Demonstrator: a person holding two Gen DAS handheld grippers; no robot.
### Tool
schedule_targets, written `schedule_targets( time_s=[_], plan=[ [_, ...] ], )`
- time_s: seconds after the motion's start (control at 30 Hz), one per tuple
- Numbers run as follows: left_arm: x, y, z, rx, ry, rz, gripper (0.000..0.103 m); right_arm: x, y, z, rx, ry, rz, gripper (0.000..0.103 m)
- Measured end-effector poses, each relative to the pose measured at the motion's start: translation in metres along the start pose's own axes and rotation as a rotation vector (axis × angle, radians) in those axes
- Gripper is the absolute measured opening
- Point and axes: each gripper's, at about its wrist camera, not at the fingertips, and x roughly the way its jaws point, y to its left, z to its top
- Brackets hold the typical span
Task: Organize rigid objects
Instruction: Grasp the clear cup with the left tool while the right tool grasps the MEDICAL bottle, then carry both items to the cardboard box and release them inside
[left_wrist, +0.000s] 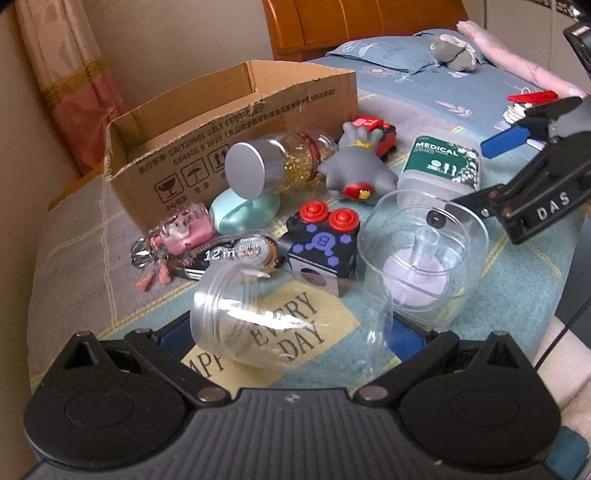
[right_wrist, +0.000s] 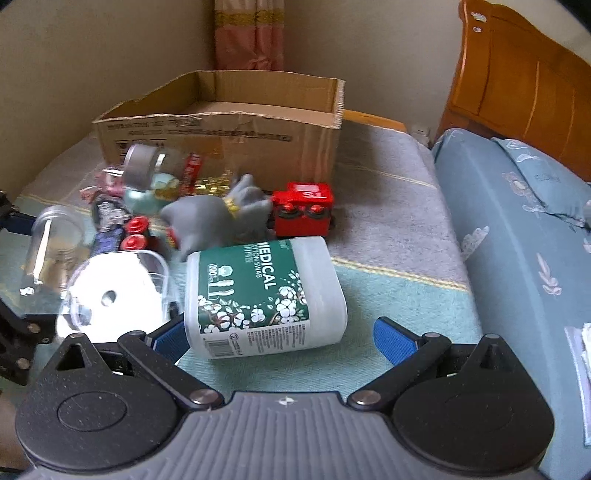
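My left gripper (left_wrist: 290, 334) is open, its blue fingers on either side of a clear plastic jar (left_wrist: 258, 325) that lies on its side over the "HAPPY EVERY DAY" mat. My right gripper (right_wrist: 280, 339) is open around the near end of a white cotton swab box (right_wrist: 258, 295) with a green MEDICAL label, and its left pad touches the box. The same swab box (left_wrist: 439, 166) lies at the right in the left wrist view. An open cardboard box (left_wrist: 229, 147) stands behind the pile on the bed; its front wall (right_wrist: 221, 136) faces me.
Between jar and box lie a clear round container (left_wrist: 421, 258), a black cube with red buttons (left_wrist: 321, 240), correction tape (left_wrist: 240, 251), a pink keychain (left_wrist: 181, 232), a mint case (left_wrist: 243, 210), a capsule bottle (left_wrist: 280, 162), a grey toy (left_wrist: 351, 166) and a red train (right_wrist: 303, 210). A blue pillow (right_wrist: 517, 221) lies at the right.
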Motion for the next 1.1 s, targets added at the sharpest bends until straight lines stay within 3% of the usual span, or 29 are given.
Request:
schedule_targets(
  time_s=[0.37,0.5,0.8,1.1],
  plan=[
    [-0.002,-0.002,0.004,0.059,-0.022,0.008,0.100,0.013,0.003,0.016,-0.074,-0.011,0.021,0.103],
    [-0.004,0.000,0.004,0.048,-0.025,0.003,0.099,0.011,0.005,0.020,-0.101,-0.001,0.067,0.088],
    [-0.016,0.003,0.011,0.043,-0.020,-0.005,0.099,0.001,0.004,0.023,-0.110,0.019,0.092,0.087],
    [-0.042,0.021,0.034,-0.007,-0.006,-0.012,0.099,-0.035,0.000,0.042,-0.109,-0.046,0.138,0.087]
  ],
)
